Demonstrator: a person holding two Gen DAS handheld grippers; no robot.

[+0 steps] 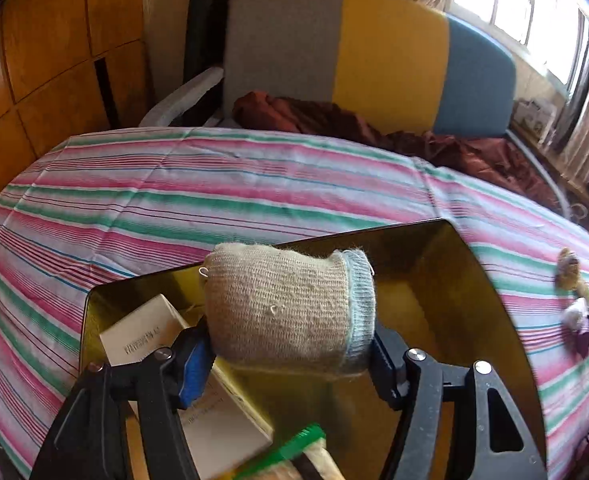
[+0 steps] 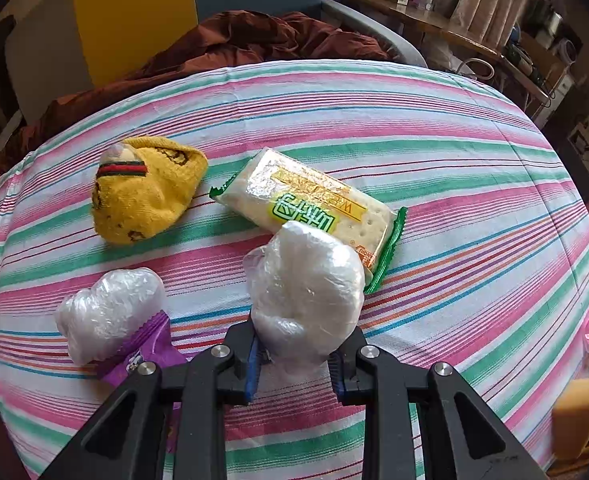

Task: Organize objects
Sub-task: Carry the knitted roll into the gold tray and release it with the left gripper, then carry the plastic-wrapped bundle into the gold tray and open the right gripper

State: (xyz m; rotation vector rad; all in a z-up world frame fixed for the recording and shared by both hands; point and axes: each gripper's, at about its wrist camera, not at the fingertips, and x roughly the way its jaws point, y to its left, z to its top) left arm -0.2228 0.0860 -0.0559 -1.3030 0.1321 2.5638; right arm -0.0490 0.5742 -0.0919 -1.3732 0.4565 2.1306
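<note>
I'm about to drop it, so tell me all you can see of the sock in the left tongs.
The sock is a rolled bundle of coarse beige knit with a pale blue ribbed cuff at its right end. The left tongs pinch it by both ends, level, above the yellow tray. Only the pads touch it; a loose thread curls at its left.

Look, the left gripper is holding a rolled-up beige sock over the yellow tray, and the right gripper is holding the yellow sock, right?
Not quite. The left gripper does hold the beige sock over the yellow tray. But the right wrist view shows the right gripper holding a clear plastic bundle; the yellow sock lies untouched on the striped cloth.
</note>
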